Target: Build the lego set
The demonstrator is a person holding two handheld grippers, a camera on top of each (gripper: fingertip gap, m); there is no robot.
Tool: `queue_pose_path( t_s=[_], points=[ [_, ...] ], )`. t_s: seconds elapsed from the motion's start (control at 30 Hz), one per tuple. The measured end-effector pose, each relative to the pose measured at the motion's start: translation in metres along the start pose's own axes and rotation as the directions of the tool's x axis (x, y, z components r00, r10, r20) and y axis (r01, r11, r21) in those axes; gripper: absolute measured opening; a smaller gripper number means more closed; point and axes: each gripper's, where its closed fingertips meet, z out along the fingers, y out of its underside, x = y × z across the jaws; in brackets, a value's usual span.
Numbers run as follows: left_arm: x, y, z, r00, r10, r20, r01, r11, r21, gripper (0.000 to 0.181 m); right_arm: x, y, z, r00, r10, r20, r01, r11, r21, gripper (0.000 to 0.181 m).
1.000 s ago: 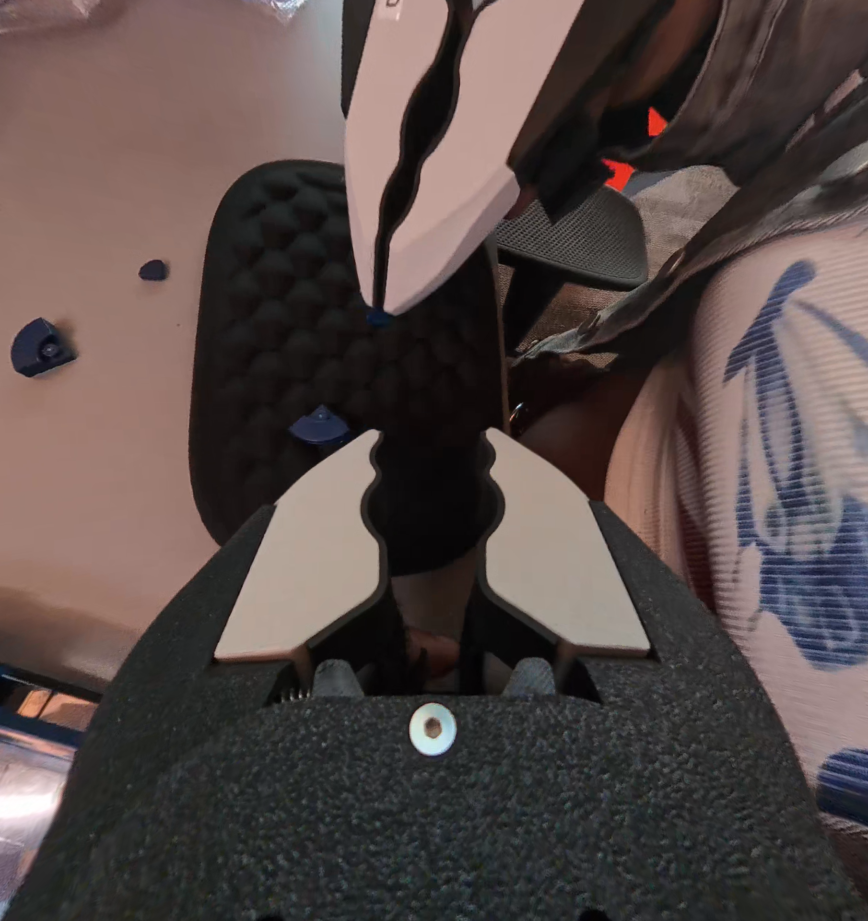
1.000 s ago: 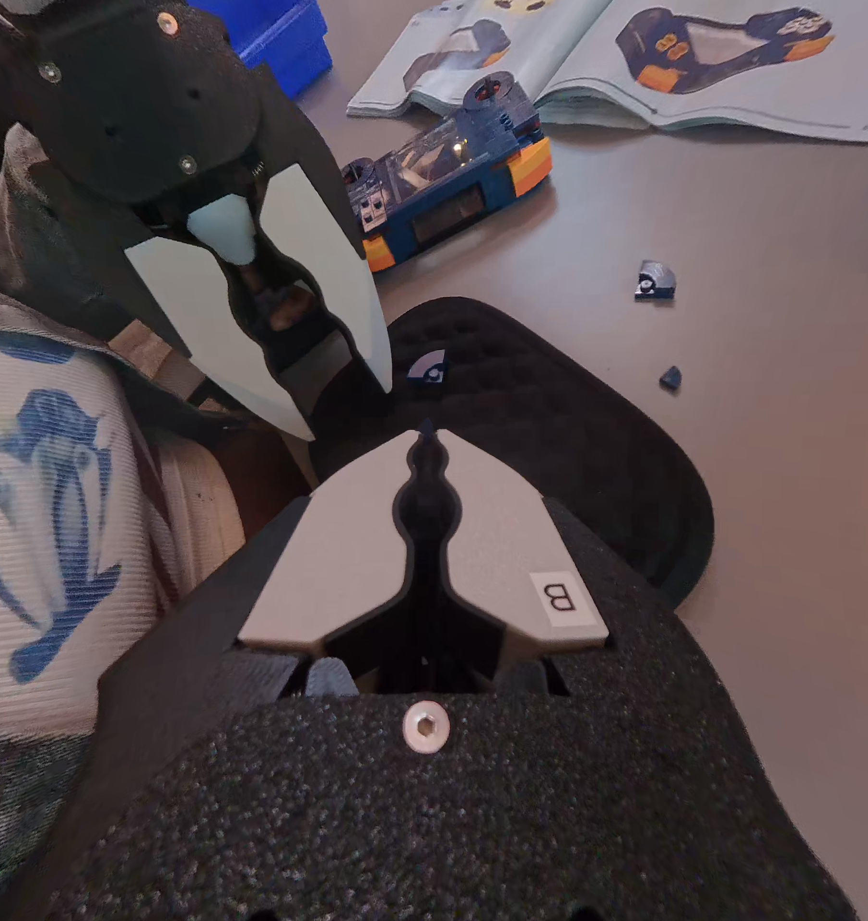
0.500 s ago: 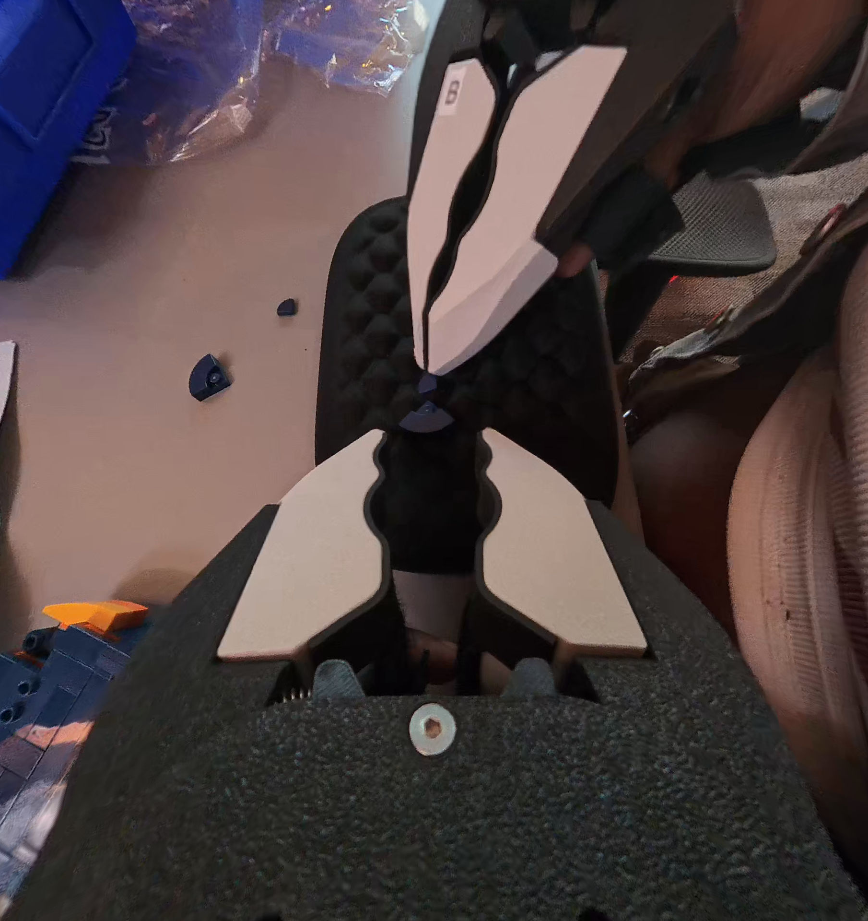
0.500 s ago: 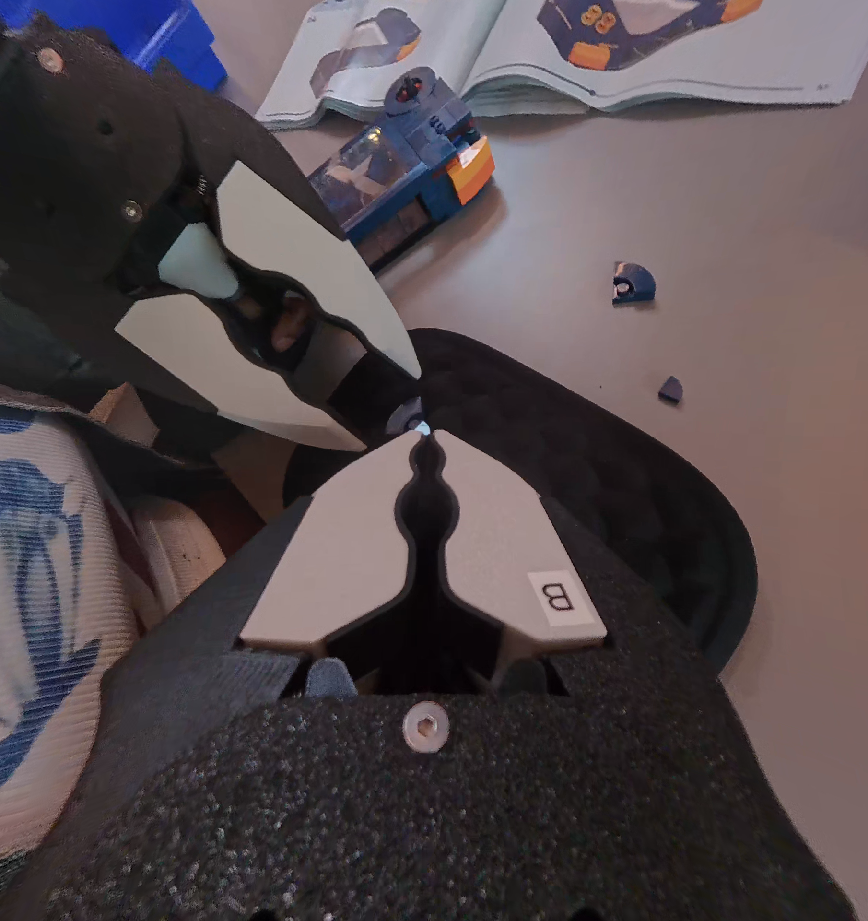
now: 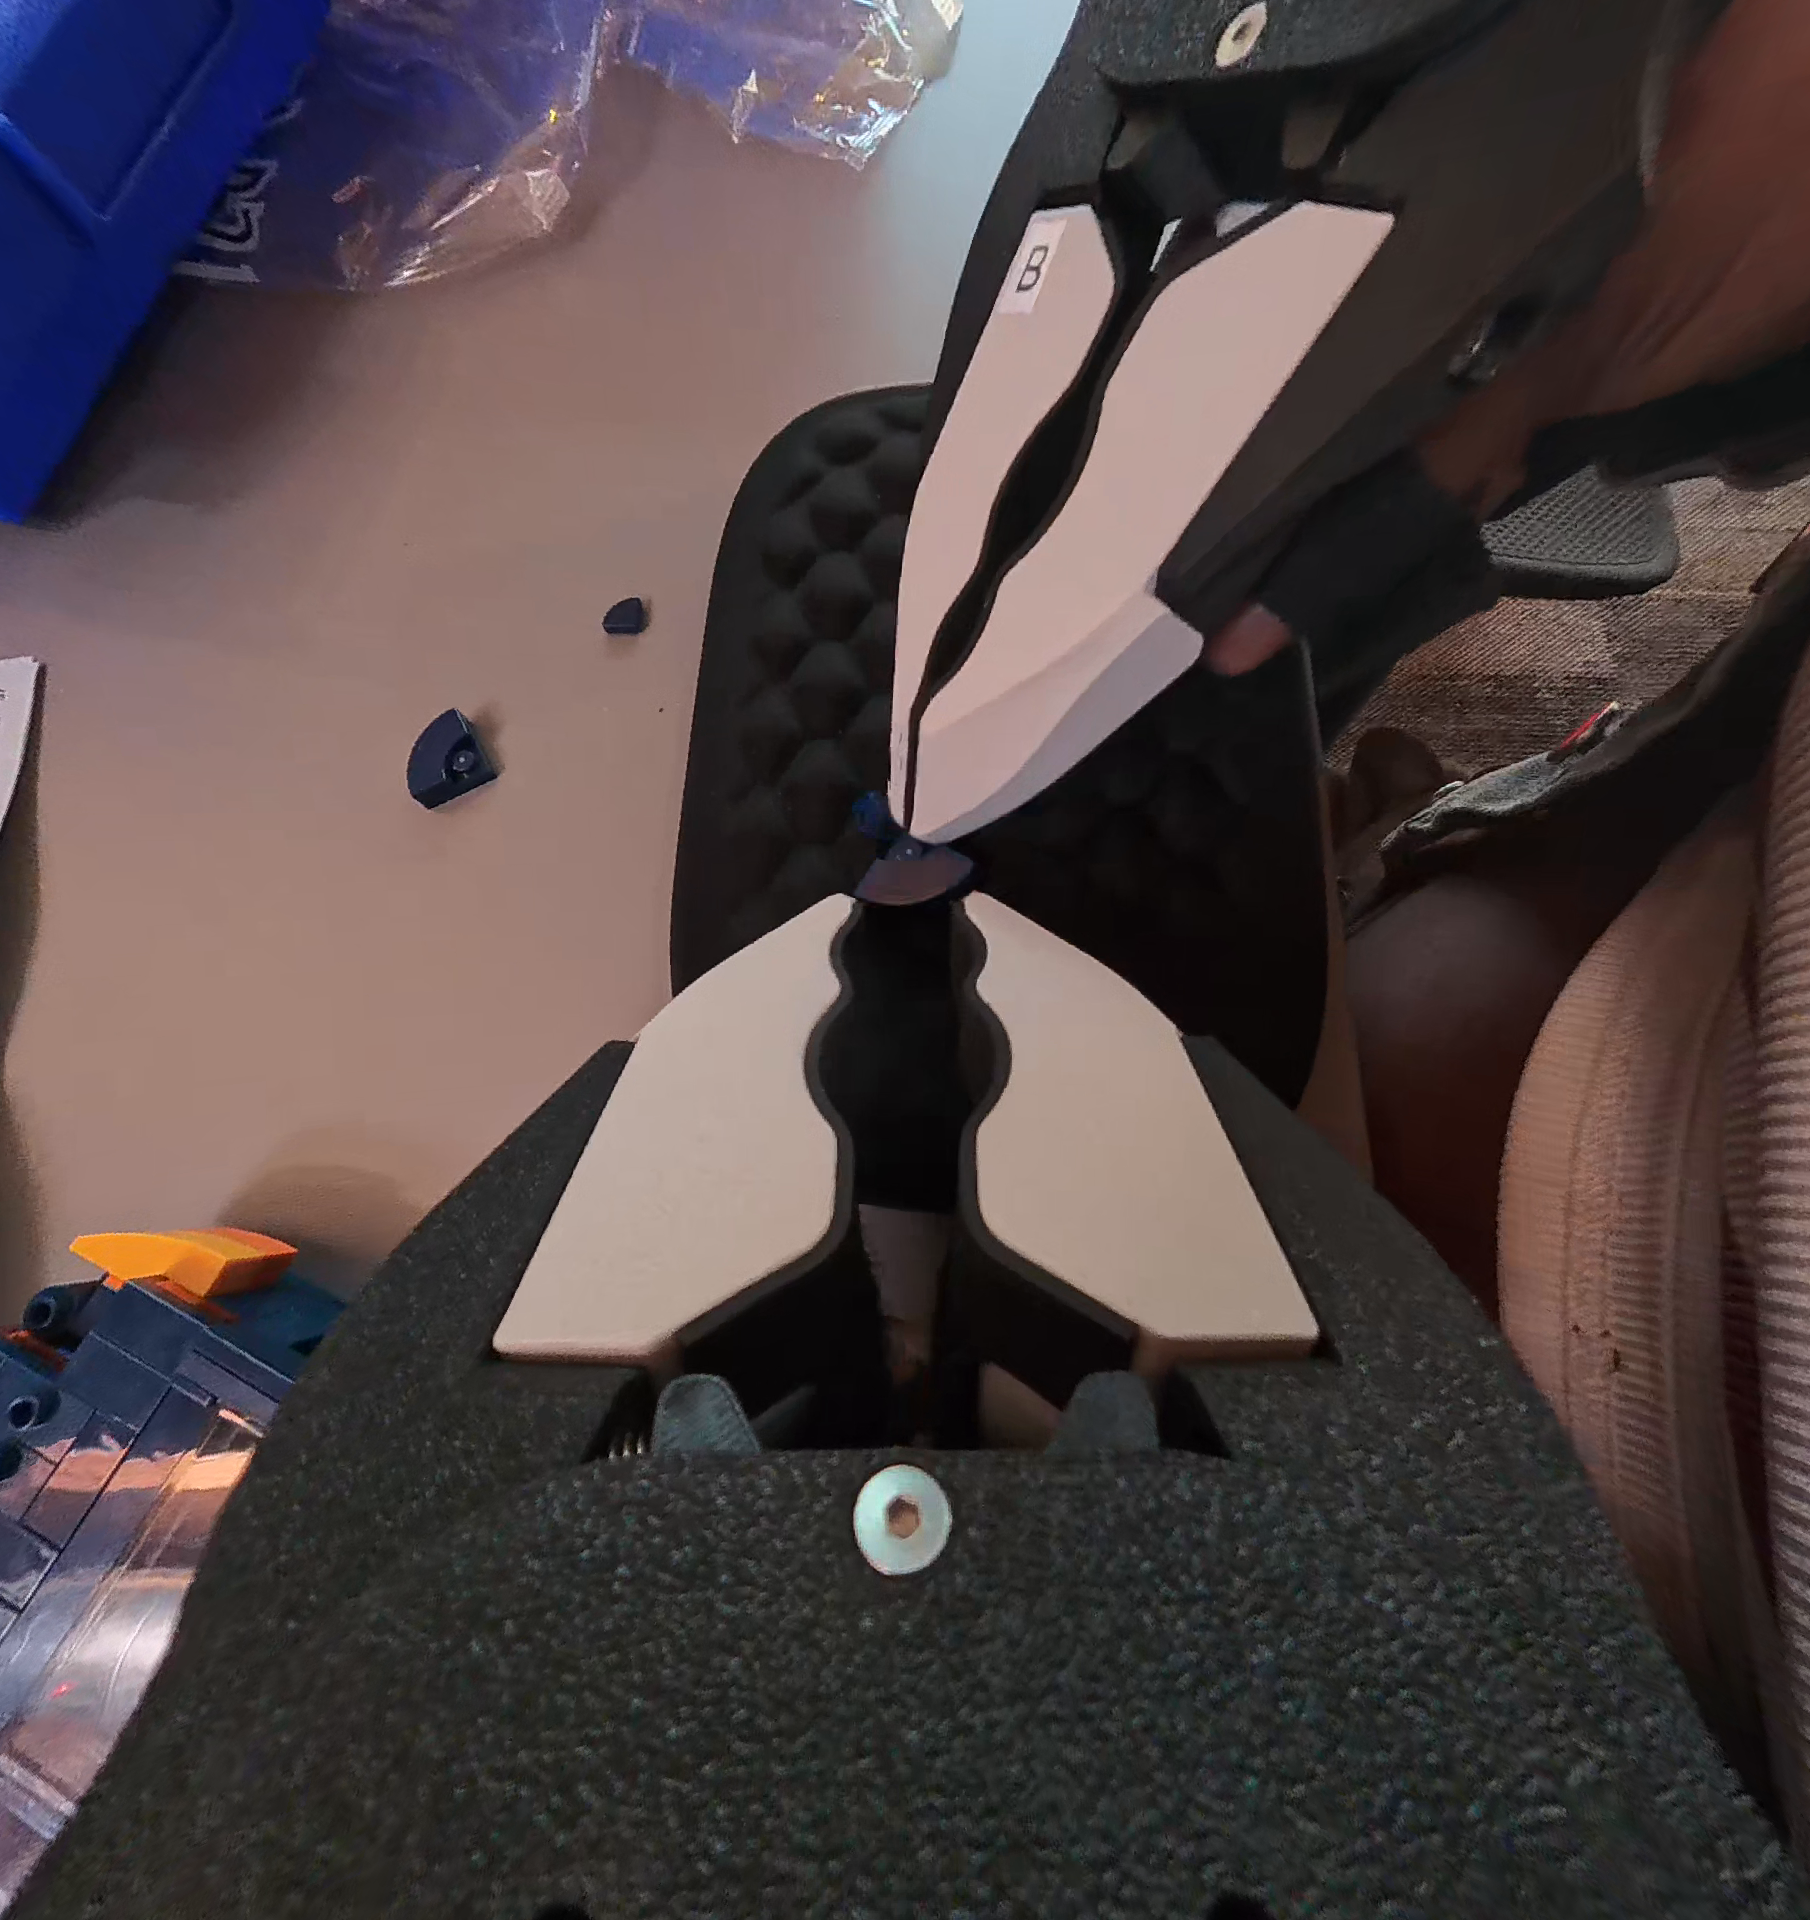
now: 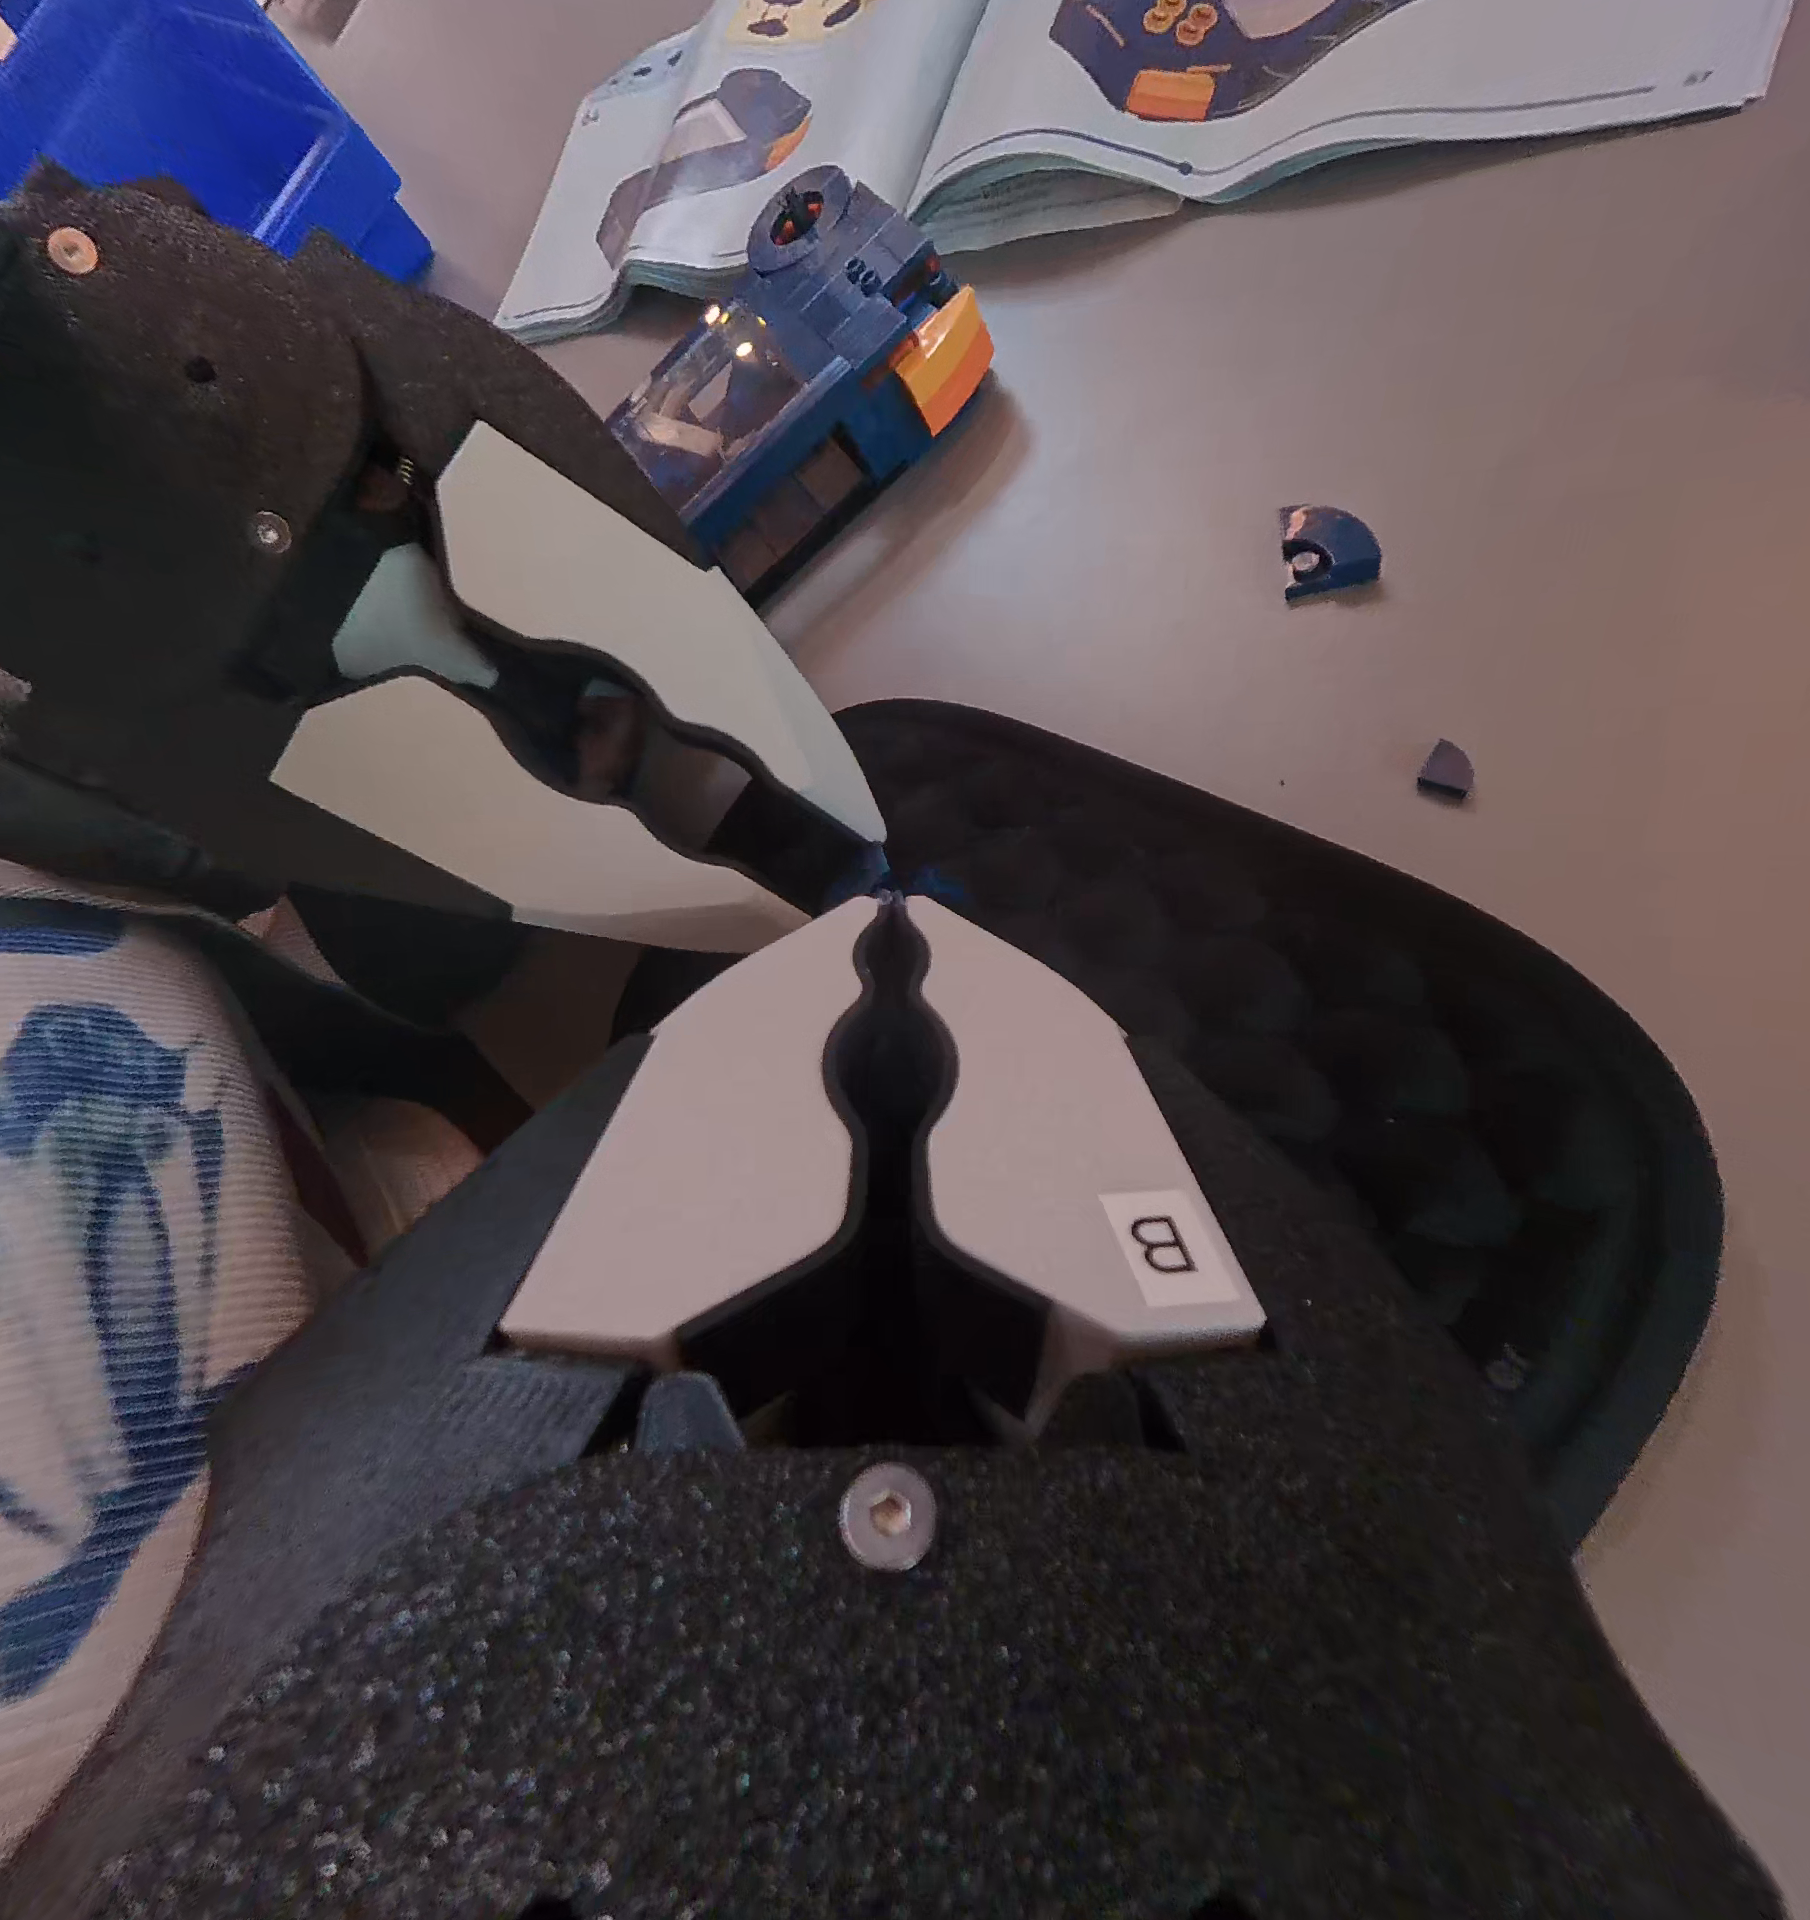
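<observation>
This looks like a hobby desk or office tabletop: a plain grey-beige table [image 6: 1400, 364] carries an open instruction booklet [image 6: 1140, 94], a half-built blue-and-orange brick model [image 6: 807, 384], loose dark-blue pieces [image 6: 1327, 551], a blue plastic bin [image 6: 184, 125], crumpled clear wrapping [image 5: 568, 125] and a black padded mat [image 6: 1400, 1091].

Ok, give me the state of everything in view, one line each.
left gripper: jaws shut on quarter-round piece
right gripper: jaws shut, holding a tiny dark blue piece
lego car: part-built, on table
instruction booklet: open
two loose blue pieces: lying on table
</observation>
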Motion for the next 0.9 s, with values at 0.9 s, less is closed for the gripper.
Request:
queue_pose_path(
  t_s=[0.9],
  points=[
    [0.001,-0.001,-0.001,0.996,0.072,0.061,-0.073,0.997,0.013,0.020,0.014,-0.008,-0.001,0.860,-0.509,-0.036,0.506,0.860,-0.057,0.001]
  ],
)
